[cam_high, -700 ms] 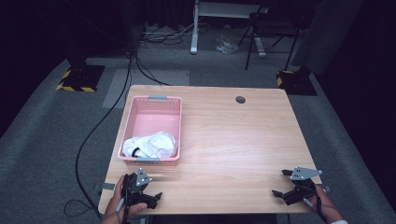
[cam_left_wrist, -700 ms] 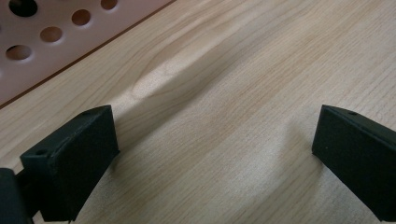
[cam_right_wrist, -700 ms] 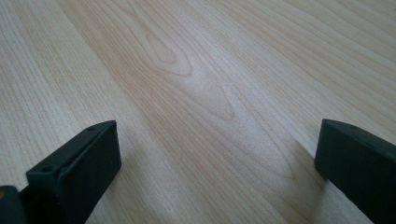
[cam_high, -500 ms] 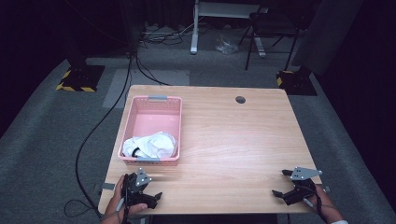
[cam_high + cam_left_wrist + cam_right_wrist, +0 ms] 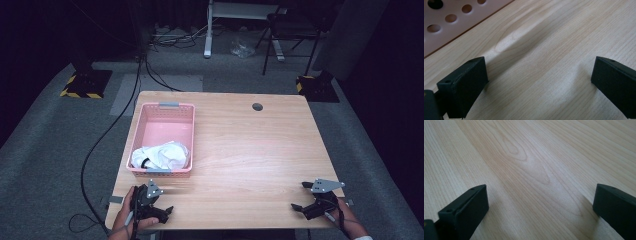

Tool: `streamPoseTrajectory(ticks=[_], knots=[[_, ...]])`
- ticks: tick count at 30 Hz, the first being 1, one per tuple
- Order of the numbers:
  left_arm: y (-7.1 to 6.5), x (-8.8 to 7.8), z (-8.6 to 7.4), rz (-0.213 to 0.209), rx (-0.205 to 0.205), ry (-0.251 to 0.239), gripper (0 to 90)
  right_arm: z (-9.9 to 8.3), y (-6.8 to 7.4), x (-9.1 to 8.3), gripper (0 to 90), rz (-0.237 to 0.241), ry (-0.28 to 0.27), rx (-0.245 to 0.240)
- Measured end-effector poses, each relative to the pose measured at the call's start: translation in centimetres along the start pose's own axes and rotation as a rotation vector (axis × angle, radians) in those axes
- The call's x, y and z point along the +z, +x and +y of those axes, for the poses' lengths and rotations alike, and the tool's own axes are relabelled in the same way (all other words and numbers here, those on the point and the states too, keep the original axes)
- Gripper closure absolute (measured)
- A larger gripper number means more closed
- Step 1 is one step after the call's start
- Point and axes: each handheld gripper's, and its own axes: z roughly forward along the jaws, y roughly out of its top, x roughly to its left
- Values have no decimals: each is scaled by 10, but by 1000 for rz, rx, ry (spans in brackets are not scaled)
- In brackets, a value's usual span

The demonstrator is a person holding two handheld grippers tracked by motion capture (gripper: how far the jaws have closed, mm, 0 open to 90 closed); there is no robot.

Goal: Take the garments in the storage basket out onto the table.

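Just beyond the left tool, we note white cloth in a pink basket; both tools, right tool included, rest wide and empty on the bench, apparently ready to reach.

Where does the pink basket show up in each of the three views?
High view: pink basket at the table's left, white cloth in its near end.
Left gripper view: its holed wall at the top left corner.
Right gripper view: not in it.
Shared landmark: the light wood tabletop.
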Motion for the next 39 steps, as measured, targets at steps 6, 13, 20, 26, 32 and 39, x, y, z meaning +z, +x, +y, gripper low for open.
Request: streamPoseTrajectory(ticks=[6,13,20,26,32,39], knots=[[-1,-2,2,8,-4,27,7,0,0,0,2,-2,0,1],[-2,-4,4,29,-11,48,30,0,0,0,2,-1,0,1],[-3,-11,8,30,1,59,28,0,0,0,2,-2,0,1],[-3,-16,11,41,2,50,29,0,0,0,2,-2,0,1],[-5,-23,16,49,19,35,27,0,0,0,2,-2,0,2],[-4,-32,20,59,18,3,27,0,0,0,2,-2,0,1]])
